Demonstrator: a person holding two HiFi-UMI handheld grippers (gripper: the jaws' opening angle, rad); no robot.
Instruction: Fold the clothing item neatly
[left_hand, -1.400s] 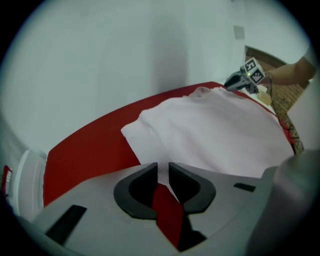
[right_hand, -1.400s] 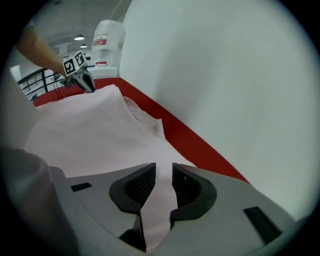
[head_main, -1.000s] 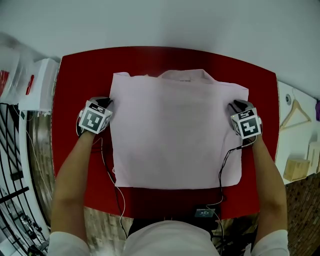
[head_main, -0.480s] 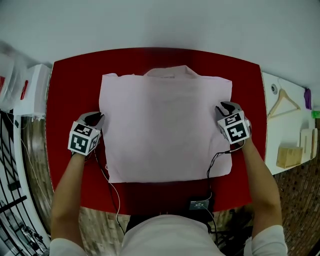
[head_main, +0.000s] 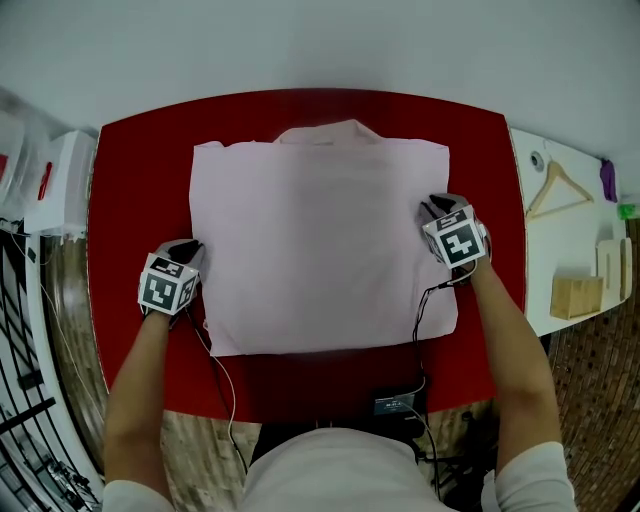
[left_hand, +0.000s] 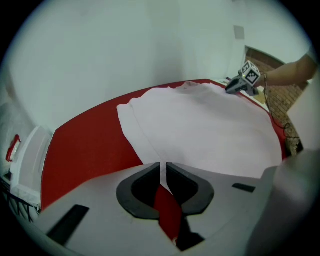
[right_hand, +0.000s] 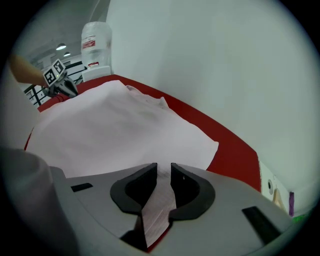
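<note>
A pale pink shirt (head_main: 320, 240) is laid flat at the middle of a red table (head_main: 140, 190). Its cloth is thin, matte and nearly free of creases. A near-square outline with straight side edges is presented, and the soft hump of the collar (head_main: 330, 132) is seen at twelve o'clock, toward the white wall. The table top is smooth, evenly deep red and rounded at the corners. The left gripper (head_main: 190, 250) is set at the shirt's nine o'clock edge, about halfway along it. Its dark, curved jaws are drawn almost together and have just been closing a little further. A thin sliver of the pale edge is pinched in the slit between them. The right gripper (head_main: 430, 208) is placed at the three o'clock edge, somewhat nearer the collar. Its jaws, likewise just closed a little further, are clamped on a thicker band of cloth, whose fine woven grain is picked out in the right gripper view. Each tool is moulded in smooth grey plastic and topped by a cube (head_main: 165, 287) printed with black-and-white squares. A thin black cable (head_main: 418, 325) is run from the right gripper across the shirt's corner toward a small dark box (head_main: 395, 403) at the table's six o'clock rim. Beyond the table at three o'clock, a wooden hanger (head_main: 560, 188) and a pale wooden block (head_main: 573, 297) are laid on a white surface (head_main: 540, 260).
</note>
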